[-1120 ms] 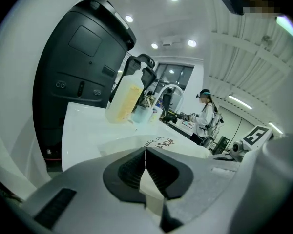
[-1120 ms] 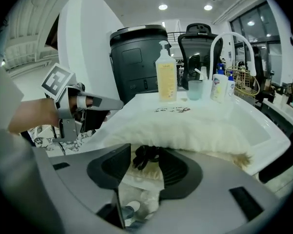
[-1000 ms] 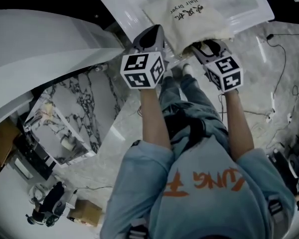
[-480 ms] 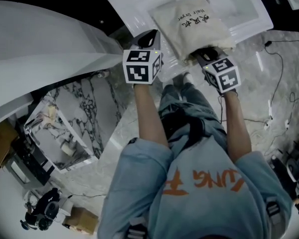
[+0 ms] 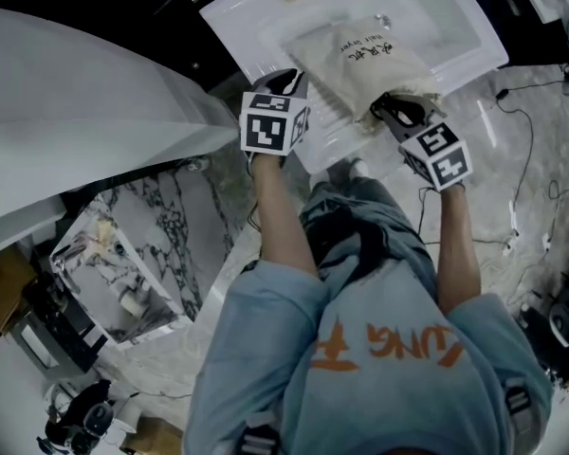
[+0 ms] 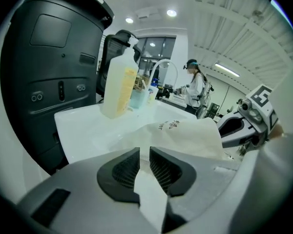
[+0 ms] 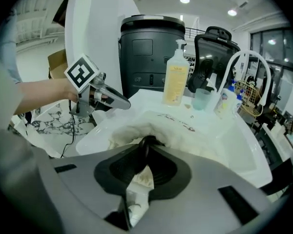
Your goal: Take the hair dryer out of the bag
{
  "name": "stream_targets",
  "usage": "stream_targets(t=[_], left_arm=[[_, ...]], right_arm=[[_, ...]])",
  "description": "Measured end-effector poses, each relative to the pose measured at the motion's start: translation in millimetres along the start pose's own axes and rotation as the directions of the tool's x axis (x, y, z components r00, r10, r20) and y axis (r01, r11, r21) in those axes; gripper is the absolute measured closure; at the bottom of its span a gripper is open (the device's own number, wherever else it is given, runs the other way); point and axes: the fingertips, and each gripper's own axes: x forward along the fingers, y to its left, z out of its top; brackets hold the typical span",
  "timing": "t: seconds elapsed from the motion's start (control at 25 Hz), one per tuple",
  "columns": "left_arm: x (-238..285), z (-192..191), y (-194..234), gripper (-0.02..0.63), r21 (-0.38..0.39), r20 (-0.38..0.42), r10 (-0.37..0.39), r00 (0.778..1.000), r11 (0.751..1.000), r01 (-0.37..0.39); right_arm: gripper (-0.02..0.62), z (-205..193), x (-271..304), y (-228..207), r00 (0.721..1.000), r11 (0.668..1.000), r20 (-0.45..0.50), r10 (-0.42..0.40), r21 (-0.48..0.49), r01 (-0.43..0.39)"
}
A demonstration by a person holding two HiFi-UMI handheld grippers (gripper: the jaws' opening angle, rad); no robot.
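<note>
A cream cloth bag (image 5: pixel 360 55) with dark print lies over the white sink (image 5: pixel 256 17). My right gripper (image 5: pixel 391 104) is at the bag's open mouth. In the right gripper view its jaws (image 7: pixel 145 147) have just been closing. They are shut on a glossy black thing (image 7: pixel 151 141) that sticks out of the cream fabric (image 7: pixel 132 130); the rest of it is hidden in the bag. My left gripper (image 5: pixel 289 76) is at the bag's left edge. Its jaws (image 6: pixel 144 152) have just been opening, and a narrow gap shows between them with pale fabric (image 6: pixel 185 130) in it.
On the sink's far rim stand a yellow soap bottle (image 7: pixel 175 79), small bottles and a curved tap (image 7: pixel 244 67). A black bin (image 7: pixel 149 52) stands behind. A white curved tub (image 5: pixel 76 102) is at the left, and cables (image 5: pixel 522 197) lie on the marble floor. A person (image 6: pixel 195 87) stands far off.
The left gripper has rolled and shifted slightly toward the bag's left edge. The right gripper has risen a little at the bag's mouth.
</note>
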Motion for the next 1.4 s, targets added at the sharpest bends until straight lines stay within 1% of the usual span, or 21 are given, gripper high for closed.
stream_targets(t=[0.04,0.08,0.12,0.2,0.24,0.28,0.36,0.4,0.44,0.56,0.6,0.64,0.76,0.84,0.88,0.92,0.96,1.0,1.04,1.24,1.4], left_arm=[[4.1,-1.5,-3.1,0.543,-0.012,-0.021,-0.016,1.0,1.0,0.016],[8.8,-3.2,-6.5,0.523,-0.046,-0.041,-0.038,0.998,0.998,0.036],[14.2,-5.1,-10.0,0.509,-0.106,-0.058,-0.066,0.996,0.993,0.06],[26.2,-9.0,-16.0,0.491,-0.258,-0.09,-0.122,0.988,0.961,0.096],[31.9,-10.9,-17.8,0.488,-0.314,-0.107,-0.137,0.985,0.944,0.098],[36.9,-12.6,-18.3,0.483,-0.342,-0.122,-0.139,0.983,0.935,0.09],[45.5,-15.2,-15.4,0.482,-0.363,-0.141,-0.12,0.983,0.93,0.062],[49.2,-16.1,-13.2,0.482,-0.389,-0.144,-0.114,0.983,0.92,0.05],[52.3,-16.7,-11.8,0.482,-0.431,-0.144,-0.117,0.983,0.901,0.044],[57.7,-19.3,-14.7,0.482,-0.575,-0.148,-0.173,0.974,0.816,0.057],[58.9,-18.8,-17.0,0.482,-0.594,-0.152,-0.192,0.97,0.802,0.066],[60.7,-17.3,-19.5,0.482,-0.591,-0.153,-0.204,0.967,0.803,0.075],[69.2,-13.6,-28.7,0.483,-0.532,-0.142,-0.216,0.966,0.84,0.11],[73.5,-11.7,-34.2,0.488,-0.495,-0.124,-0.223,0.967,0.858,0.135],[74.5,-10.3,-36.9,0.502,-0.479,-0.116,-0.227,0.967,0.866,0.145],[75.0,-8.2,-39.5,0.531,-0.459,-0.109,-0.227,0.968,0.875,0.154],[75.5,-6.0,-41.2,0.579,-0.437,-0.103,-0.222,0.969,0.886,0.157],[75.8,-4.5,-41.7,0.601,-0.416,-0.099,-0.213,0.972,0.896,0.154],[75.8,-4.0,-41.4,0.603,-0.4,-0.096,-0.203,0.974,0.904,0.149],[68.0,-0.1,-31.6,0.603,-0.389,-0.052,-0.158,0.986,0.913,0.126],[50.5,13.9,-16.5,0.604,-0.366,0.001,-0.077,0.997,0.928,0.072]], right_arm=[[0.543,2.5,-3.2,-2.9,1.0,1.0,0.005,-0.011,-0.008,0.011],[0.545,5.2,-6.6,-5.8,1.0,1.0,0.01,-0.021,-0.016,0.021],[0.546,7.9,-9.9,-8.6,0.999,0.999,0.013,-0.03,-0.026,0.03],[0.548,13.3,-17.1,-14.6,0.999,0.998,0.021,-0.049,-0.049,0.05],[0.548,15.9,-20.9,-17.3,0.998,0.997,0.027,-0.056,-0.057,0.058],[0.548,18.2,-24.3,-18.9,0.998,0.996,0.034,-0.058,-0.064,0.06],[0.548,21.2,-29.1,-20.0,0.998,0.994,0.043,-0.054,-0.088,0.058],[0.548,22.1,-31.0,-20.2,0.998,0.993,0.045,-0.052,-0.105,0.057],[0.548,22.9,-33.1,-20.2,0.998,0.991,0.049,-0.049,-0.118,0.055],[0.548,24.0,-40.0,-20.5,0.997,0.989,0.066,-0.04,-0.139,0.049],[0.548,24.1,-42.1,-21.7,0.997,0.989,0.072,-0.038,-0.138,0.048],[0.548,24.4,-44.3,-23.2,0.996,0.99,0.077,-0.037,-0.131,0.047],[0.548,27.5,-49.7,-26.5,0.995,0.992,0.093,-0.029,-0.117,0.04],[0.548,29.8,-53.0,-28.3,0.995,0.993,0.097,-0.032,-0.106,0.043],[0.546,30.8,-54.9,-29.1,0.994,0.994,0.099,-0.036,-0.095,0.045],[0.546,31.8,-56.8,-30.0,0.994,0.995,0.102,-0.038,-0.087,0.047],[0.546,32.7,-58.6,-31.1,0.994,0.995,0.107,-0.04,-0.083,0.049],[0.546,33.2,-60.5,-32.5,0.993,0.995,0.111,-0.044,-0.081,0.053],[0.546,33.4,-62.8,-34.1,0.992,0.995,0.116,-0.05,-0.079,0.059],[0.546,32.7,-80.2,-47.8,0.988,0.996,0.134,-0.073,-0.05,0.08],[0.548,36.0,-93.6,-58.5,0.985,0.995,0.157,-0.065,-0.06,0.076]])
